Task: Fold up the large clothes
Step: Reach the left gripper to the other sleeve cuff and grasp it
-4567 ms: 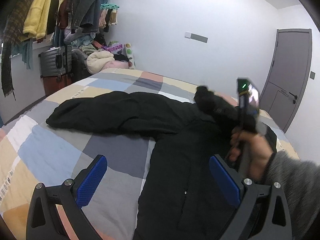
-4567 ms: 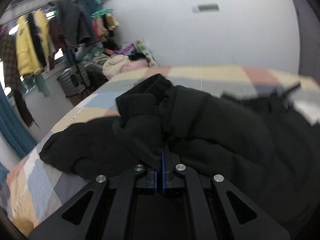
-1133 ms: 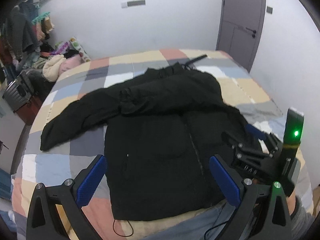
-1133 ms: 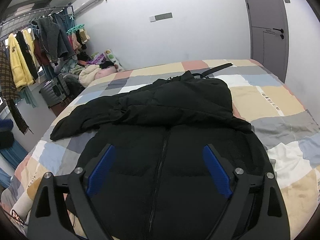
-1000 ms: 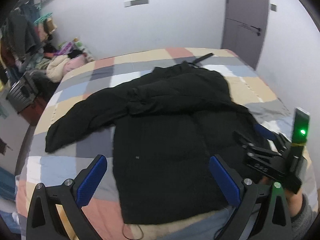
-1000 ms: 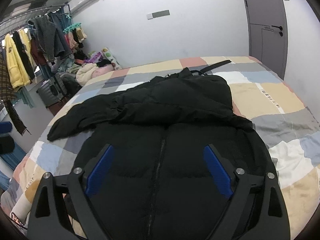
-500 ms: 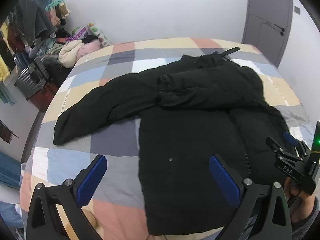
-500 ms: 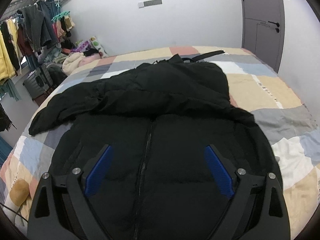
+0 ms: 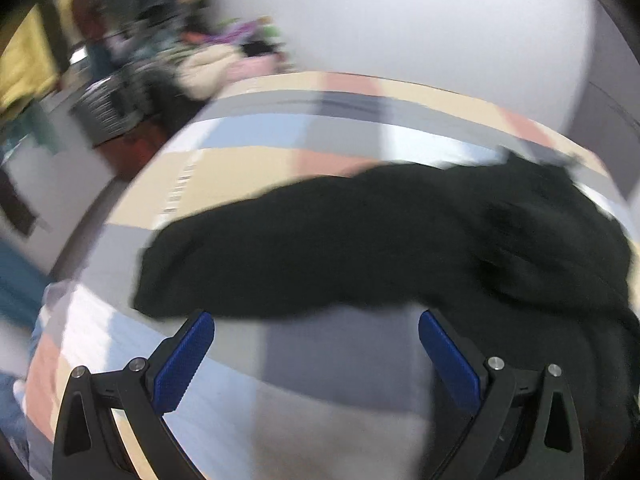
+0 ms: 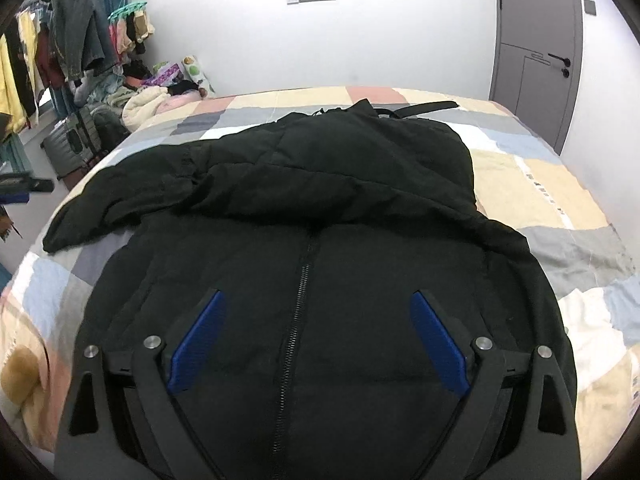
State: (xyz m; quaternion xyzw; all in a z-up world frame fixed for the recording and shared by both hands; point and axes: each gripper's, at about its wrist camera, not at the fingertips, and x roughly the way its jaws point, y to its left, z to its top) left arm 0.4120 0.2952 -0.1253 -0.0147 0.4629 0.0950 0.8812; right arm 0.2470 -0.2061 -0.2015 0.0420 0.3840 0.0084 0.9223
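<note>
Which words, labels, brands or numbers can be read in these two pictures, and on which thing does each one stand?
No text can be read in either picture.
Bed cover: a column of small dark print marks near its right edge, too small to read.
Bed cover, left wrist view: similar marks, too blurred to read.
Black jacket: no label or brand shows.
Left claw and right claw: no markings show.

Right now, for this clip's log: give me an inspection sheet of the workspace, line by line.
Surface: bed with patchwork cover, wrinkled at right.
Job's things: black jacket laid flat, zipped; one sleeve folded across the chest, other sleeve stretched out sideways.
Clutter: black strap beyond the collar.
Grippers: left gripper open, empty, view blurred; right gripper open, empty.
Cables: nothing seen.
Surroundings: clothes rack, suitcase, grey door.
</note>
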